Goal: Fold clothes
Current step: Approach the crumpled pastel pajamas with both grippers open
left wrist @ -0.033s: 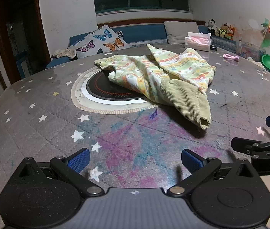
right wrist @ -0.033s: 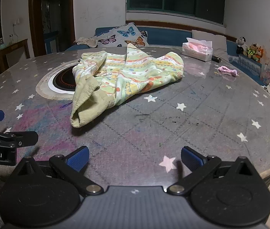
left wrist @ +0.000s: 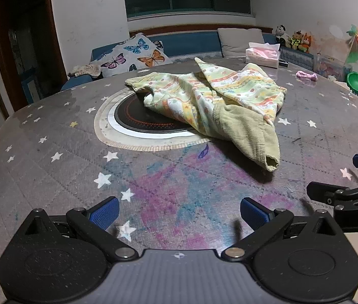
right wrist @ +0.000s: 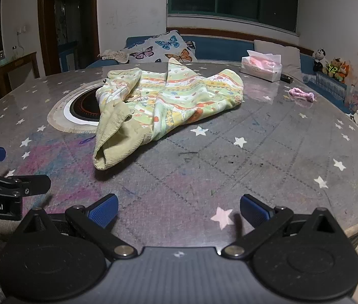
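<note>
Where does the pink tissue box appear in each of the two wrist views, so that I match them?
Left wrist view: the pink tissue box is upper right, at the table's far edge behind the crumpled garment.
Right wrist view: the box is upper right of centre.
Shared landmark: the butterfly cushion behind the table.

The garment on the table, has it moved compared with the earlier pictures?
No. The garment lies the same: one edge over the round cooktop, its corduroy end pointing toward the grippers, as before.
</note>
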Demonstrator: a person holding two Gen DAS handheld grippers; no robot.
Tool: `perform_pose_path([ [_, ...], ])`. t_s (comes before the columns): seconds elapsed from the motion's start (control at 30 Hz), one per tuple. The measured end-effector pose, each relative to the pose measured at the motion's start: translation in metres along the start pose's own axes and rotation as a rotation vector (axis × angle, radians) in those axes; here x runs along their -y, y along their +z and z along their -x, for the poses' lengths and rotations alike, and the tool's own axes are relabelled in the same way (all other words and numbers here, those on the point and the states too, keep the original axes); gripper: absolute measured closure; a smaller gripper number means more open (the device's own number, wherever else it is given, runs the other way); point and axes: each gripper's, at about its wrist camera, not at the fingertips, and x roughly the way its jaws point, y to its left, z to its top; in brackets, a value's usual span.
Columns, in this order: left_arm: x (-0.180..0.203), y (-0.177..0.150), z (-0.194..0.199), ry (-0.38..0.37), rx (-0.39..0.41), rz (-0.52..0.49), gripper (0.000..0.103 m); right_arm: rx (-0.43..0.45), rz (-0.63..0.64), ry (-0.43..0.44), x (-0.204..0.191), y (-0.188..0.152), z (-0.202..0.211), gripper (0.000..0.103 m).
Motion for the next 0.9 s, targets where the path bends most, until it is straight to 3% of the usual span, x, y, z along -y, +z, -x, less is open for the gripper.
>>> perform_pose_path([
  [0.9,0.000,0.008,-0.009,-0.014,-0.024,-0.002,0.000,-0.007,0.024,0.013,-0.006,0.005,-0.007,0.000],
])
